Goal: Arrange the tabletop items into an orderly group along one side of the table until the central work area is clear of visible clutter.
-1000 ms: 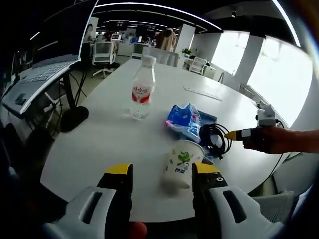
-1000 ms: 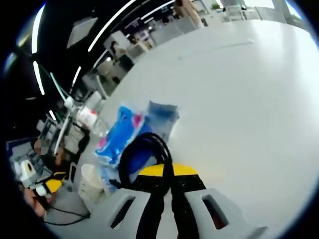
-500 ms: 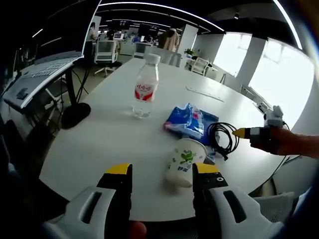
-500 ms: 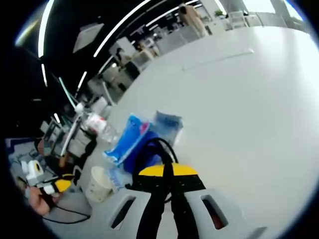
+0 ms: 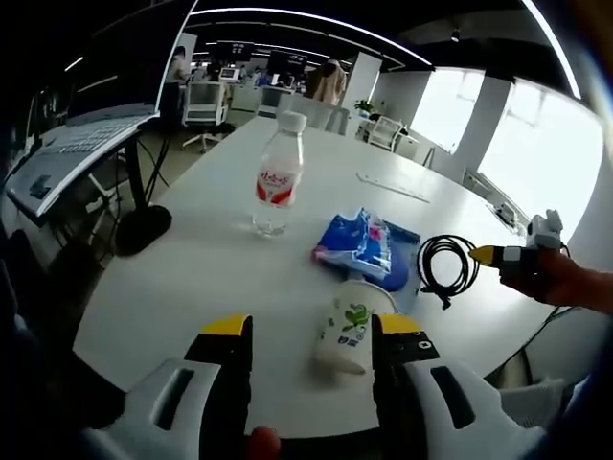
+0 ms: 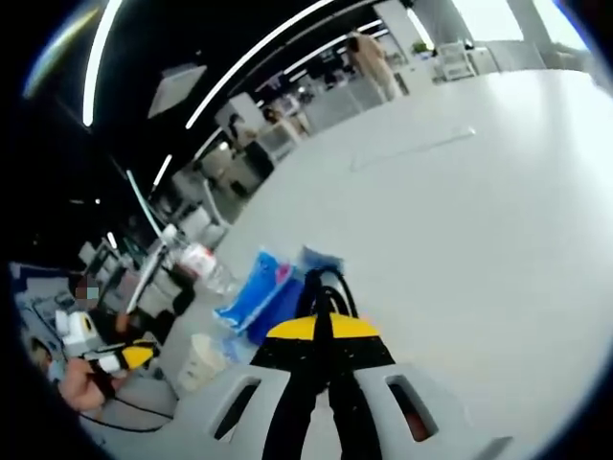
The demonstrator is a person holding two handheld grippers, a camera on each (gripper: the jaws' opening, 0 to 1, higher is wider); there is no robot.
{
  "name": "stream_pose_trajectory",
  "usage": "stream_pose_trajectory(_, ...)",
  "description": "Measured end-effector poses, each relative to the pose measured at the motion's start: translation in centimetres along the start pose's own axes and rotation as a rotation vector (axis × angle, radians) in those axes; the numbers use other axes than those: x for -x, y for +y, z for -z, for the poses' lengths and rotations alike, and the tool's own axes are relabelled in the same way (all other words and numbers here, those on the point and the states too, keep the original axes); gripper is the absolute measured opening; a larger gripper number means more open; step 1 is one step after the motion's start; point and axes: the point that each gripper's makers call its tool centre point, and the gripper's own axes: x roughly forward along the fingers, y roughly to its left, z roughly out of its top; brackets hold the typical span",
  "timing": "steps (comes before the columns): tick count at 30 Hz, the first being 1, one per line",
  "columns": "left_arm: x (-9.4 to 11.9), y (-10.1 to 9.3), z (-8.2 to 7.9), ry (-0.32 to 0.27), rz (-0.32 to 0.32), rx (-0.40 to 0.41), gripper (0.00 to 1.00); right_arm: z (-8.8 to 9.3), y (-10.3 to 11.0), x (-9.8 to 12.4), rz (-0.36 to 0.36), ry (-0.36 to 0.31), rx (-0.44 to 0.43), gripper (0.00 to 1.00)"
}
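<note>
Between the yellow-tipped jaws of the left hand-held gripper (image 5: pixel 309 337), which stand spread apart and empty, a paper cup (image 5: pixel 350 326) lies on its side on the white tabletop (image 5: pixel 192 278), closer to the right jaw and not visibly touched by either. Beyond the cup, a blue packet (image 5: pixel 362 245) rests near the middle, a water bottle (image 5: pixel 277 174) stands upright farther back to the left, and a thin strip (image 5: pixel 393 186) lies well apart toward the far side.

The right hand-held gripper (image 6: pixel 321 329) appears pinched shut on a black cable (image 6: pixel 326 287); seen from the left gripper view, the cable coil (image 5: pixel 445 265) hangs from that gripper's yellow tip (image 5: pixel 484 255) just beside the packet, apparently lifted or dragging at the tabletop's right margin.

Judged step: the cable is being carried to one side while the cup awaits pickup. To do this well, the coil should probably be set down flat at the chosen edge so its loops do not spring open or snag the packet. For the cup, the left jaws would need to shift slightly rightward to centre on it, then close gently across its body, since thin paper walls crush easily and a tapered cup may roll or squirt out.
</note>
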Motion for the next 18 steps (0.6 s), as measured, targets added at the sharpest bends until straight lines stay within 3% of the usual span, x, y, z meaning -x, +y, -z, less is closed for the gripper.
stream_pose_trajectory(18, -0.7, -1.1, -0.6, -0.011, 0.014, -0.001, 0.49, -1.6, -2.5, 4.6, 0.042, -0.079, -0.053, 0.00)
